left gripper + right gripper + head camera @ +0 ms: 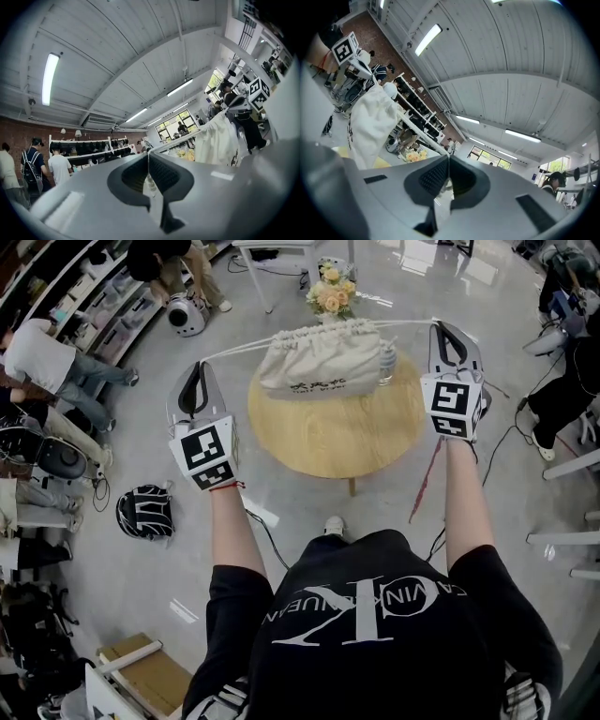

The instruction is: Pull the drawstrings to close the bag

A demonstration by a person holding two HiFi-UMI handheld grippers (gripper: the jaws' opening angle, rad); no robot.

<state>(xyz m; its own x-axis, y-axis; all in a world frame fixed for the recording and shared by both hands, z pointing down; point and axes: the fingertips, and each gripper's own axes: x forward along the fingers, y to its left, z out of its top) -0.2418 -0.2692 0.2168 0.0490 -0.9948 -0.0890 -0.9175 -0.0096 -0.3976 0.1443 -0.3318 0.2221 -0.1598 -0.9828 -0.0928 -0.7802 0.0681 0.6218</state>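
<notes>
Head view: a cream drawstring bag [323, 360] sits at twelve o'clock on the round wooden table [328, 442], its cord [246, 346] stretched taut between the left gripper [200, 367] at ten o'clock and the right gripper [441, 329] at two. Left gripper view: jaws pinched tight on the cord. Right gripper view: jaws likewise clamped on the cord.

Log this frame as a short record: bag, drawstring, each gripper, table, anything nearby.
bag: cream cloth, mouth gathered, hanging from the cord over the table's far side; contact with the table cannot be told
drawstring: stretched taut from gripper to gripper
left gripper: jaws shut on the drawstring, off the table's left edge
right gripper: jaws shut on the drawstring, by the table's right edge
table: round, wooden
flowers: bouquet beyond the bag
</notes>
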